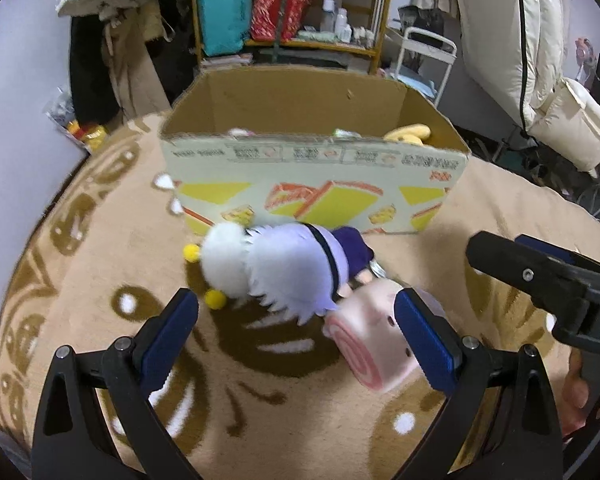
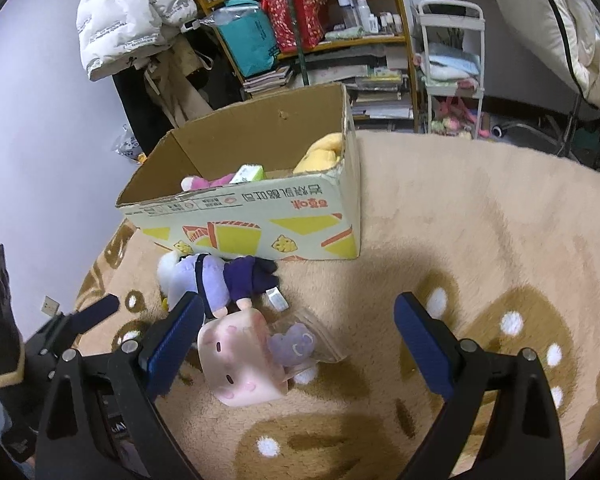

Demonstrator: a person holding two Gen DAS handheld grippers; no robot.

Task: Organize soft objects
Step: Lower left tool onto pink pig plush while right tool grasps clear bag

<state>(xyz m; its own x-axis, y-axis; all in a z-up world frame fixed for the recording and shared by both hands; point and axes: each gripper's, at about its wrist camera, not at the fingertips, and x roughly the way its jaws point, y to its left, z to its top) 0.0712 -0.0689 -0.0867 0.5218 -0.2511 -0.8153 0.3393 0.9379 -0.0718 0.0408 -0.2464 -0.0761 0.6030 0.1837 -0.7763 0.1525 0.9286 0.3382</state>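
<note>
A white-haired plush doll (image 1: 288, 270) in purple clothes lies on the tan rug in front of a cardboard box (image 1: 312, 184). A pink roll-cake plush (image 1: 374, 336) lies beside it. My left gripper (image 1: 296, 332) is open and empty, just short of both. In the right wrist view the doll (image 2: 216, 280), the pink plush (image 2: 240, 360) and a small purple toy in a clear bag (image 2: 300, 344) lie between the open jaws of my right gripper (image 2: 300, 336). The box (image 2: 260, 216) holds a yellow plush (image 2: 324, 154), a pink plush and a green packet.
The right gripper's fingers (image 1: 540, 276) reach in from the right of the left wrist view. A wooden shelf (image 2: 320, 32) full of bags and books, a white trolley (image 2: 452, 72) and hanging coats stand behind the rug (image 2: 480, 240).
</note>
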